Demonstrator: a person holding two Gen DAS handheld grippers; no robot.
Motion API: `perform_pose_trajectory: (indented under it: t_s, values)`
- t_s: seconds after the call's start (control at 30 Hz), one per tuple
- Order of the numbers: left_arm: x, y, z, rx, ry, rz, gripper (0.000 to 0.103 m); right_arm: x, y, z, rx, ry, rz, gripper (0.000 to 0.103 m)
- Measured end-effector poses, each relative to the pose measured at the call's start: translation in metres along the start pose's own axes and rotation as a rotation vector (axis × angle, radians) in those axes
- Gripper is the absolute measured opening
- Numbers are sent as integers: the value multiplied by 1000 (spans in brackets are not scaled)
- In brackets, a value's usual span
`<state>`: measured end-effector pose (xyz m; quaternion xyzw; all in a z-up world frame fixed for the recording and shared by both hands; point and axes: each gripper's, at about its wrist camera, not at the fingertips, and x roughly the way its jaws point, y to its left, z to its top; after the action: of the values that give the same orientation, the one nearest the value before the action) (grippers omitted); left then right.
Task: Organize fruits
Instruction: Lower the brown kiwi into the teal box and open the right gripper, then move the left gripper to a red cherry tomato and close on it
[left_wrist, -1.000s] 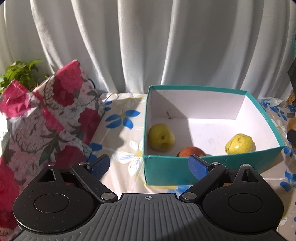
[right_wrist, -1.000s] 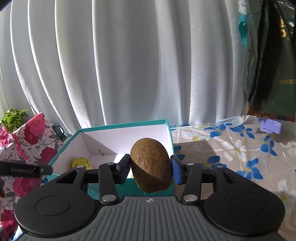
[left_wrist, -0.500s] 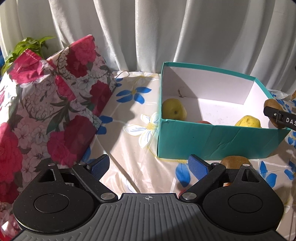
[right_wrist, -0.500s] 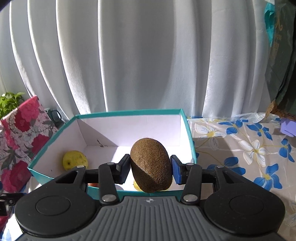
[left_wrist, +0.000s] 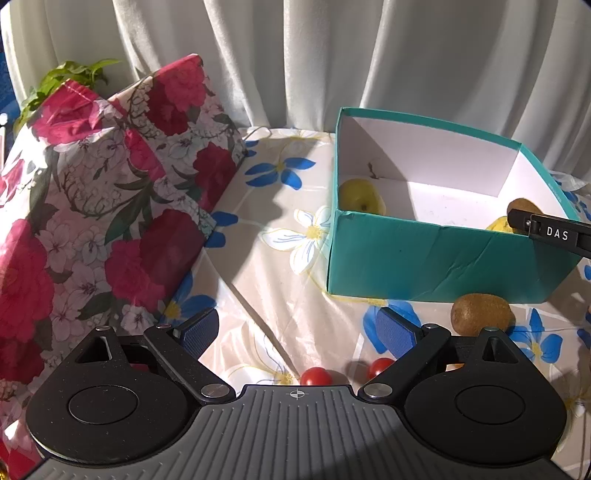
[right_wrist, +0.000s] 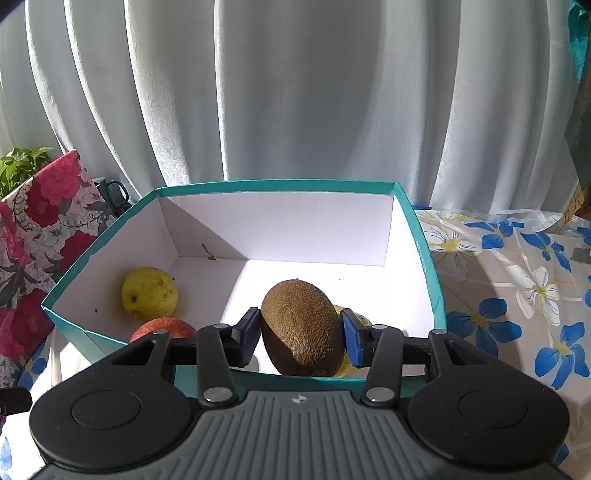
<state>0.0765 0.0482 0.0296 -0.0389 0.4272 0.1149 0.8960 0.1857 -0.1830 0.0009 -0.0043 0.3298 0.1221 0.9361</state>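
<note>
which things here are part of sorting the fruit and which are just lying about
Job: teal cardboard box; brown fuzzy kiwi in right claw; second brown kiwi; yellow round fruit; red apple; small red tomatoes.

Lying about: rose-print bag; green plant; white curtain.

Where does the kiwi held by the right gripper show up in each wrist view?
Left wrist: only its top shows at the far right edge, kiwi, behind the right gripper's black finger.
Right wrist: centre foreground, kiwi clamped in the right gripper, above the box.
Shared landmark: teal box.
</note>
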Motion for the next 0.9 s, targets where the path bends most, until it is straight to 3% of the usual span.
perform_pose_trajectory:
  t_s: [0.07,0.13,0.33,0.47,0.63,0.9]
  values:
    - [0,0,-1,1,2,1,96,-9,1,2,-8,-42,-5,67]
    - [0,1,-3,3,0,0,96,-24,1,5,-16,-98,-25,79]
    - [1,4,-13,5,-12,-3,96,-82,-2,-2,-7,-230,-51,99]
    - [4,-1,-23,32,-3,-12,96,-117,-6,-27,21,-258,-43,103]
    - [5,-12,-36,85,-7,-31,96,-141,-7,-59,16,-219,-56,103]
    - [11,-26,-47,121,-24,-134,96,-161,-9,-83,29,-212,-80,103]
